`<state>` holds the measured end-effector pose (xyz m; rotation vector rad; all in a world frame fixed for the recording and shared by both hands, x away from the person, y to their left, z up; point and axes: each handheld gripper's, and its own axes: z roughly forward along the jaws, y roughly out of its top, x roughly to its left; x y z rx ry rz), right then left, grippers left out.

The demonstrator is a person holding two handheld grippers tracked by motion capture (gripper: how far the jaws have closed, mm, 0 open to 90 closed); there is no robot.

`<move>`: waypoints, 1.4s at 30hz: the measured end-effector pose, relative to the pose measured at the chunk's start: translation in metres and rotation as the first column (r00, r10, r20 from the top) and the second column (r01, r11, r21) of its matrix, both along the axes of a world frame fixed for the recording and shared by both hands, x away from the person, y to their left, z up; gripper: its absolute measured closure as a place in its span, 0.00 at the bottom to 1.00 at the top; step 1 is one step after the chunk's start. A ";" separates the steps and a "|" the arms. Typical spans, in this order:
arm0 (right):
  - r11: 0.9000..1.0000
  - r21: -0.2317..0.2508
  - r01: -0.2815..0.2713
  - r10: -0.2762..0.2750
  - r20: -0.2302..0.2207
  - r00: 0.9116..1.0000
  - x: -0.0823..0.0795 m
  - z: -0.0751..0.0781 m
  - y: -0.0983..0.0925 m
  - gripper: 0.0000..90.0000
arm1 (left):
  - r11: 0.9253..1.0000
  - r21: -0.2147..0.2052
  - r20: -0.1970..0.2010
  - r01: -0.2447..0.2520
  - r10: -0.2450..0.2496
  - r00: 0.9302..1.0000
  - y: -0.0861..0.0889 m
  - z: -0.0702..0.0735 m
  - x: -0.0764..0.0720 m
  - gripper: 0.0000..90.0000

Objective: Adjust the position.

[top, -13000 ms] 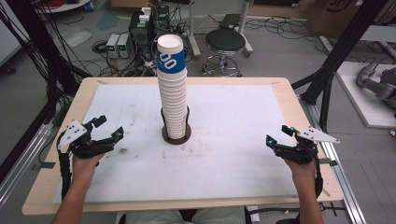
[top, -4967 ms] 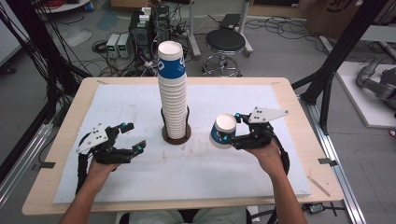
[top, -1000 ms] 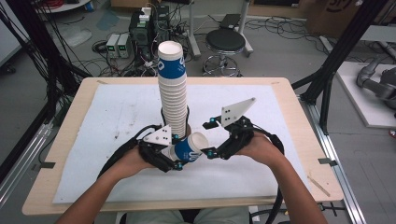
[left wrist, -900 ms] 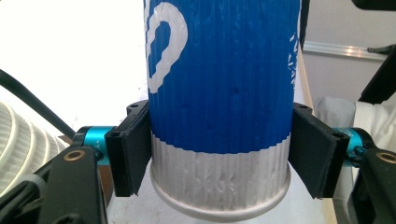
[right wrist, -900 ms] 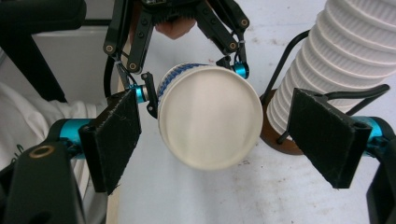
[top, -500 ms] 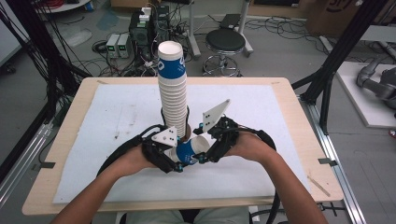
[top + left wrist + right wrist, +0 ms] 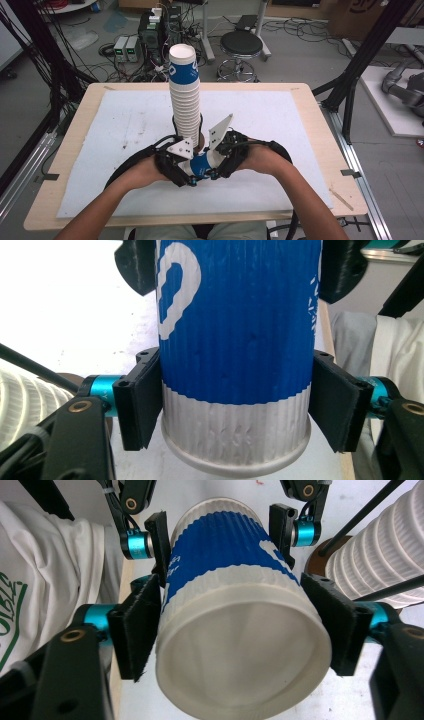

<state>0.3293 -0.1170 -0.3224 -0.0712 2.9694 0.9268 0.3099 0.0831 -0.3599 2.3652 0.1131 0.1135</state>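
Cup (image 7: 235,610) betw both claws, pads prob touching.

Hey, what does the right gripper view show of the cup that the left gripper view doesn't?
Right gripper view: the paper cup's open mouth and bare white inside, facing the camera.
Left gripper view: its bottom end, with the white band and foot rim nearest the camera.
Both: the cup held between the two grippers. The left gripper is clamped on the bottom band. The right gripper, jaws just closing, presses at the mouth rim. The stack of cups stands beside.
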 end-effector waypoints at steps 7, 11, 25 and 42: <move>1.000 -0.004 0.000 0.000 -0.008 1.000 -0.001 0.000 -0.001 0.34 | 1.000 -0.028 0.005 0.009 -0.009 1.000 0.001 -0.002 -0.001 0.30; 1.000 0.022 -0.006 0.006 -0.008 1.000 -0.002 0.000 -0.005 0.34 | 0.998 -0.070 -0.002 0.002 -0.002 1.000 0.005 -0.005 0.001 0.21; 0.981 0.185 0.058 -0.052 -0.042 0.998 0.000 -0.013 -0.039 0.34 | 0.926 -0.374 -0.015 -0.049 0.047 0.999 0.036 -0.022 -0.002 0.20; 0.891 0.438 0.122 -0.086 -0.100 0.991 -0.009 -0.043 -0.075 0.34 | 0.819 -0.571 -0.027 -0.059 0.053 0.998 0.047 -0.035 -0.007 0.18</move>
